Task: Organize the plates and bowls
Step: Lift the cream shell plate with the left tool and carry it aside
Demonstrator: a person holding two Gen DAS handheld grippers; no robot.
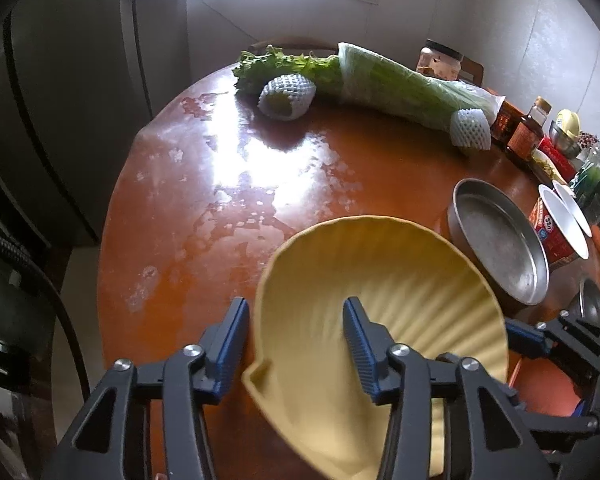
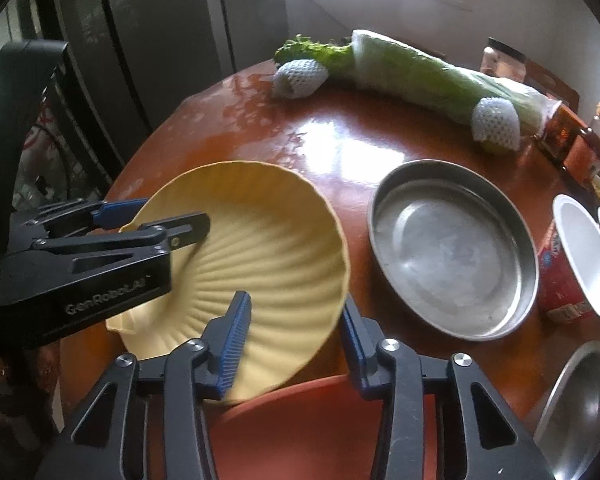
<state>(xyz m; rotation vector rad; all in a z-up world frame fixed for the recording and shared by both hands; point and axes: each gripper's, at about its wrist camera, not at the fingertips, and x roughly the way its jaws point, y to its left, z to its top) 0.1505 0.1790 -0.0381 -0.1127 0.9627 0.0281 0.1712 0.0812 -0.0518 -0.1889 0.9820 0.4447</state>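
The yellow shell-shaped plate [image 2: 260,240] sits tilted at the near edge of the round reddish-brown desk [image 1: 228,184], its rim lifted over an orange-red plate [image 2: 300,412] below. The left gripper [image 1: 296,344] straddles the plate's left rim, one finger inside the ribbed face and one outside; whether the pads press the rim cannot be told. The right gripper [image 2: 296,340] straddles the near right rim in the same way, contact likewise unclear.

Just right of the plate lies a shallow steel pan [image 2: 452,248]. A small steel bowl [image 2: 580,412] is cut off at the lower right. Two white dishes [image 2: 584,256] lean against a red carton [image 2: 560,280].

At the far edge lie a wrapped cabbage [image 1: 400,84], celery [image 1: 284,66] and two foam fruit nets [image 1: 286,96]. Bottles and jars at the right are blurred. The desk surface is glossy, with window glare and worn patches.
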